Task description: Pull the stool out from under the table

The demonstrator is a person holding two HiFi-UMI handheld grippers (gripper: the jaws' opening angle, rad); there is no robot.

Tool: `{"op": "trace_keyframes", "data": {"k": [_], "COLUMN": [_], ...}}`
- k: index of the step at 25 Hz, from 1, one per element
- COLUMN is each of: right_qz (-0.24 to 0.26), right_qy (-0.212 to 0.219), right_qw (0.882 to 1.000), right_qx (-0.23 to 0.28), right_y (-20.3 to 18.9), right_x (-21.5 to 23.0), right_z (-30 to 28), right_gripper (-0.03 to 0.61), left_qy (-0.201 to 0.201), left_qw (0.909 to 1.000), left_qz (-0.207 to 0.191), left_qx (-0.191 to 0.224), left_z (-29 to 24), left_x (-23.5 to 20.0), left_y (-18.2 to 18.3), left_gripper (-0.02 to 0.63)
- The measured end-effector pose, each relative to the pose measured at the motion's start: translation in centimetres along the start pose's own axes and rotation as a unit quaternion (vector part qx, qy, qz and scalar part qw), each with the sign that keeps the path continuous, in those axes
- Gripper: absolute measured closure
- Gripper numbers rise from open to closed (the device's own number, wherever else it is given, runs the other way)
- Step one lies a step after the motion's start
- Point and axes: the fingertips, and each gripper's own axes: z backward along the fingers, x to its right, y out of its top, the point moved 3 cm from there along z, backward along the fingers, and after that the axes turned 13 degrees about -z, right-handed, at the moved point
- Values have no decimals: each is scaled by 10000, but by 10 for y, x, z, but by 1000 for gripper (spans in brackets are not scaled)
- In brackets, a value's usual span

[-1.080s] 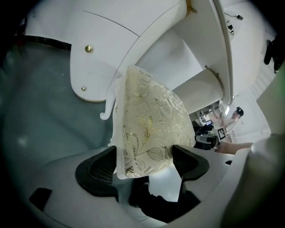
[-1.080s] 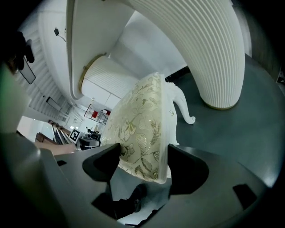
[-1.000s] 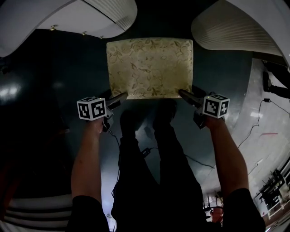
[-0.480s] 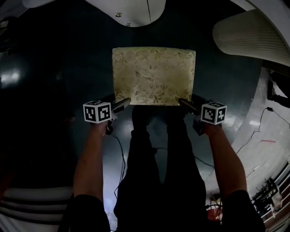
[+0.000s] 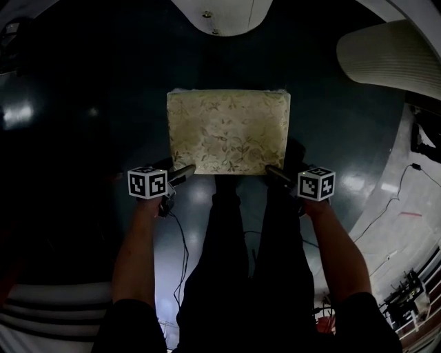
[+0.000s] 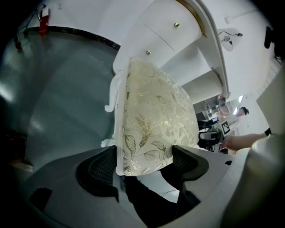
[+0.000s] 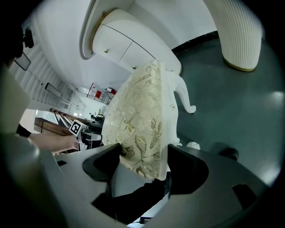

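Left gripper (image 5: 185, 172): jaws clamped on the near left corner of the stool (image 5: 229, 131) cushion. Right gripper (image 5: 272, 171): clamped on the near right corner. Stool legs: hidden beneath the cushion in head view. Stool stands on dark floor (image 5: 89, 138), apart from the bench (image 5: 224, 15) edge, with bare floor on both sides.

Stool (image 5: 229, 131): rectangular padded seat, cream fabric with gold leaf pattern, white frame, curled white legs (image 7: 185, 97). Stands upright, seat level, fully out past table (image 5: 222, 15) edge, gap between them. Near corners pinched, one in left gripper (image 5: 186, 172), other in right gripper (image 5: 271, 171).
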Motion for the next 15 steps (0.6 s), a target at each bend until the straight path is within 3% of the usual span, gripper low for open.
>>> {"op": "trace_keyframes", "data": {"k": [8, 15], "right_qz": [-235, -306], "right_qy": [-99, -161], "right_qw": [9997, 9992], "right_qx": [35, 211], "right_y": [-9, -10], "right_x": [1, -1], "right_z": [-3, -2], "right_gripper": [288, 288], "left_qy": [40, 50], "left_qw": [9997, 9998], "left_qz": [-158, -178], "left_qx": [-160, 26], "left_z": [3, 6], "left_x": [-5, -2], "left_y": [5, 8], "left_gripper": [216, 216]}}
